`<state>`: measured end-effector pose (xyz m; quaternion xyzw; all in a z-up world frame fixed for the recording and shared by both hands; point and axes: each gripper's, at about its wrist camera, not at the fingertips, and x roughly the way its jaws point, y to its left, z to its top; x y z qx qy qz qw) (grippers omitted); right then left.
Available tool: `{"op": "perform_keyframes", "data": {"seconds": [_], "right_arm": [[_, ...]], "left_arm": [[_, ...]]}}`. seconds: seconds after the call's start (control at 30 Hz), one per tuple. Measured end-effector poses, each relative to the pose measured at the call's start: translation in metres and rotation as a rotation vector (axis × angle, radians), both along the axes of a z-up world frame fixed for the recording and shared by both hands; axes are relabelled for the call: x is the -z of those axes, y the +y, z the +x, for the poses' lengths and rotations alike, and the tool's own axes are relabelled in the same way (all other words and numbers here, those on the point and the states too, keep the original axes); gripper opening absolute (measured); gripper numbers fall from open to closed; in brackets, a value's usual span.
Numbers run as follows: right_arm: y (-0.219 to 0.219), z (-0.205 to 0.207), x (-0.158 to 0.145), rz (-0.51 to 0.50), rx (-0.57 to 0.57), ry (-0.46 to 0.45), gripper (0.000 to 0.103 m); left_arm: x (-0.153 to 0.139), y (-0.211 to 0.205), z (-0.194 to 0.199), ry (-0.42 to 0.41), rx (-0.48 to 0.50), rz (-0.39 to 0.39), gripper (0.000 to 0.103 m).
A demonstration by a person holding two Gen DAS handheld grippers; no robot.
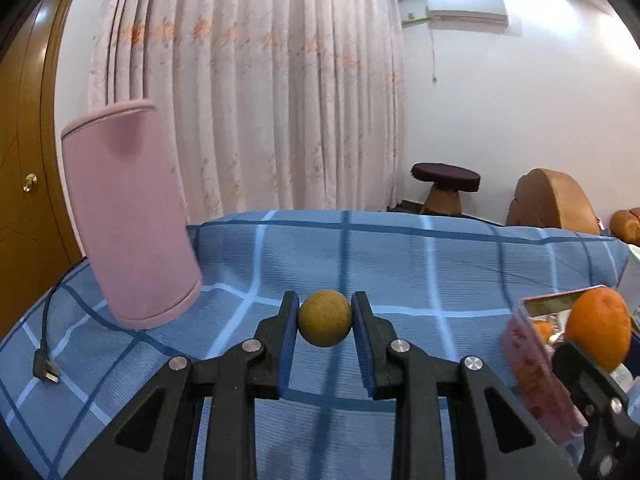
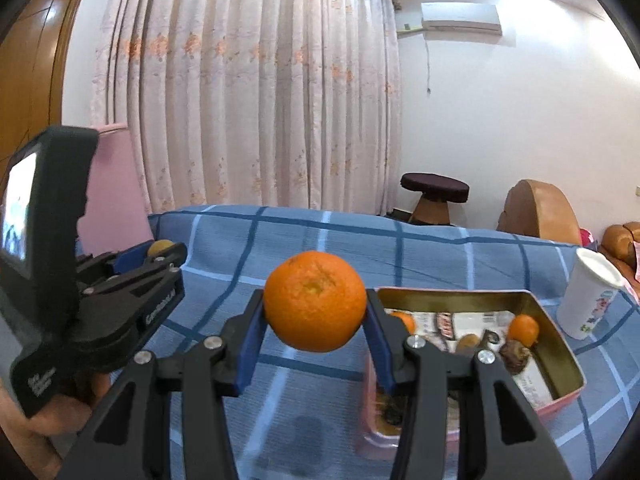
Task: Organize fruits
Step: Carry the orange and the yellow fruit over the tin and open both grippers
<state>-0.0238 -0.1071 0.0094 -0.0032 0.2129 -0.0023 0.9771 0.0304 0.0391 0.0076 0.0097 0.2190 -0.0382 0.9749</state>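
My left gripper (image 1: 325,309) is shut on a small round yellow-brown fruit (image 1: 325,318), held above the blue checked cloth (image 1: 440,264). It also shows at the left of the right wrist view (image 2: 160,250). My right gripper (image 2: 316,312) is shut on a large orange (image 2: 315,306), held above the cloth just left of a pink tin (image 2: 558,332). The tin holds small oranges (image 2: 524,330), a brown fruit (image 2: 516,356) and packets. In the left wrist view the orange (image 1: 598,332) and tin (image 1: 532,364) sit at the right edge.
A pink cylinder container (image 1: 128,216) stands at the back left of the table. A black cable with a plug (image 1: 46,372) lies at the left. A white cup (image 2: 588,296) stands right of the tin. A stool (image 2: 434,194), chairs and curtain are behind.
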Motion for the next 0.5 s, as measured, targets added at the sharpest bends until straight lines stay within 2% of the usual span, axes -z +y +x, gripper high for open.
{"op": "perform_keyframes", "data": {"seconds": [0.5], "right_arm": [[-0.063,-0.03,-0.004,-0.004,0.066,-0.031,0.05]], "left_arm": [[-0.005,-0.08,-0.032,-0.016,0.104,-0.013,0.029]]}}
